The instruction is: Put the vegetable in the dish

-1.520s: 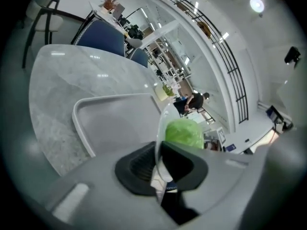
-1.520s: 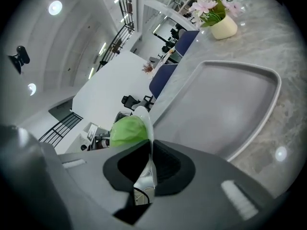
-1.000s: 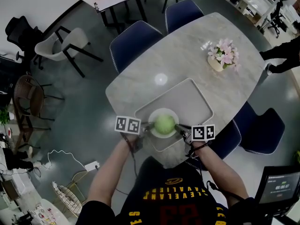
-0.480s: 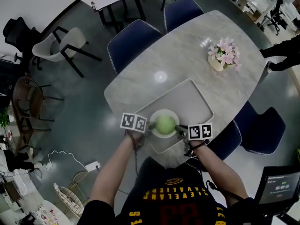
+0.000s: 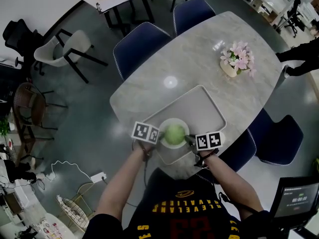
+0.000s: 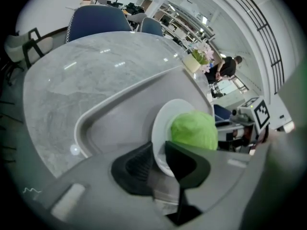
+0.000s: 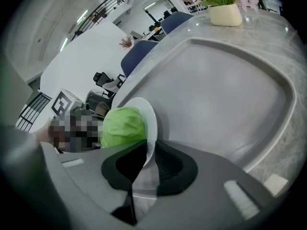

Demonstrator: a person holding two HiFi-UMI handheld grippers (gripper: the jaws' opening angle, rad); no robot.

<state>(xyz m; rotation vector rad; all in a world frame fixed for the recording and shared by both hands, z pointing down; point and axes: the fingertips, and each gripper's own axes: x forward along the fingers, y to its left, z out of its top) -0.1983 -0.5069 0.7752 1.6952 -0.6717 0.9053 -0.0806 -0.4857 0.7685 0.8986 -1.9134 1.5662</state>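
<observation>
Left gripper: Your left gripper (image 6: 159, 161) is pinched tight on the left rim of the dish (image 6: 160, 128). One jaw is inside the rim and one is outside.
Right gripper: Your right gripper (image 7: 150, 159) is pinched on the right rim of the same dish. It has one jaw on each side of the thin white edge.
Vegetable: The round green vegetable (image 5: 174, 133) sits in the dish, between your two grippers.
Dish: The white dish is at the near end of the grey tray (image 5: 202, 103). You cannot tell if it rests on the tray or is held just above it.
Tray: It lies on the pale stone table (image 5: 199, 54), close to the edge by you.
What changed: A second ago the left marker cube (image 5: 146, 132) and the right marker cube (image 5: 208, 140) were farther apart. Now both have come in closer to the dish, the left one more. The dish and the vegetable stayed in nearly the same spot.
Flowers: A pot of pink flowers (image 5: 237, 59) stands at the far side of the table, well apart from the tray.
</observation>
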